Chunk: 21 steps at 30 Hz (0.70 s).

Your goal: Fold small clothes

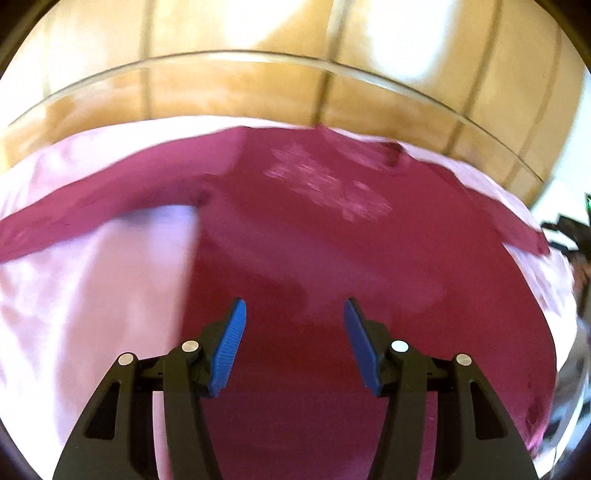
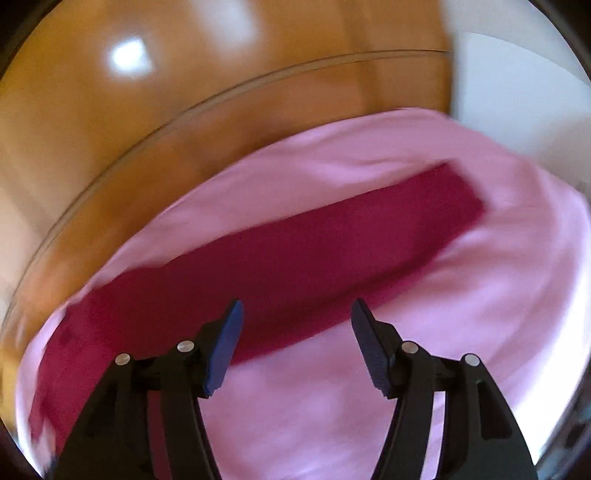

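One magenta shirt [image 1: 332,266] lies spread on one pink cloth [image 1: 85,295], which covers a glass table [image 1: 258,59] above a tan tiled floor [image 1: 236,26]. Two tongs are at work, one per view.

The left tongs [image 1: 293,308] point steeply down over the shirt's body, their blue pads [image 1: 231,343] well apart with nothing between them. They hang just above the fabric; whether they touch it cannot be told. The shirt's pale chest print [image 1: 325,184] lies beyond the tips, toward the table's far edge. One sleeve [image 1: 92,203] stretches toward the left edge of the cloth, and another runs off toward the right edge.

The right tongs [image 2: 297,308] also tilt steeply down, jaws parted and empty. They have no grip on anything. A long sleeve [image 2: 295,251] of the shirt lies flat on the cloth just beyond the tips, running from the near left toward the far right. Its cuff end stops short of the cloth's far edge. Both views are blurred.
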Tool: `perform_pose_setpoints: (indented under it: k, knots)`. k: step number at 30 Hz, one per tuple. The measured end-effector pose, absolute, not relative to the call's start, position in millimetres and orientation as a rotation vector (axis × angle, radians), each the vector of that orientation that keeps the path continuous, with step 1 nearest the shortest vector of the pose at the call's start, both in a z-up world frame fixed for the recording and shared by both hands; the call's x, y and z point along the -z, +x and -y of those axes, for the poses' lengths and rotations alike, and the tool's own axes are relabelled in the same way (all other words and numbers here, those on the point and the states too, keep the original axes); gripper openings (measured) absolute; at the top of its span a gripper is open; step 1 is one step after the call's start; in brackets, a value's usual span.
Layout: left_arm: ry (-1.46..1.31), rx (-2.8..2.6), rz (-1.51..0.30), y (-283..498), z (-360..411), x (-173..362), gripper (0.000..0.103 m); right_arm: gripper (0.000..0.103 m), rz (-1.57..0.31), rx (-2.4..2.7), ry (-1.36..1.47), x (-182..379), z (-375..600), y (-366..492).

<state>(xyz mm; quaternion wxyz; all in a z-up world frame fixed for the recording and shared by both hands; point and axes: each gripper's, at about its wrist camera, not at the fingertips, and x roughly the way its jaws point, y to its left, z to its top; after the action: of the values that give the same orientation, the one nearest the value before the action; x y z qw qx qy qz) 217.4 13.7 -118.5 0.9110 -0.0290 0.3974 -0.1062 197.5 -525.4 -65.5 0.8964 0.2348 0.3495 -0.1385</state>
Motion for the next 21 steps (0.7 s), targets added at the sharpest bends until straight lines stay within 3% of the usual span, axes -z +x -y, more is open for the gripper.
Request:
perform_pose_setpoints:
  k: [4, 12, 13, 14, 15, 17, 21]
  knots:
    - [-0.116, 0.162, -0.801, 205, -49, 112, 0.054, 0.069, -0.800, 0.055, 0.445, 79, 446, 190]
    - [-0.160, 0.331, -0.924, 169, -83, 136, 0.054, 0.069, -0.958, -0.090, 0.366, 121, 377, 131]
    - [-0.153, 0.345, -0.925, 165, -82, 138, 0.054, 0.063, -0.966, -0.101, 0.355, 123, 374, 120]
    - [-0.135, 0.358, -0.919, 161, -79, 139, 0.039, 0.057, -0.972, -0.110, 0.345, 123, 371, 114]
    - [-0.110, 0.374, -0.921, 159, -75, 140, 0.023, 0.042, -0.982, -0.123, 0.337, 125, 368, 106]
    - [-0.080, 0.366, -0.917, 157, -70, 140, 0.009, 0.012, -0.990, -0.141, 0.309, 125, 361, 96]
    - [-0.178, 0.393, -0.922, 155, -88, 132, 0.008, 0.010, -0.930, -0.158, 0.291, 106, 361, 90]
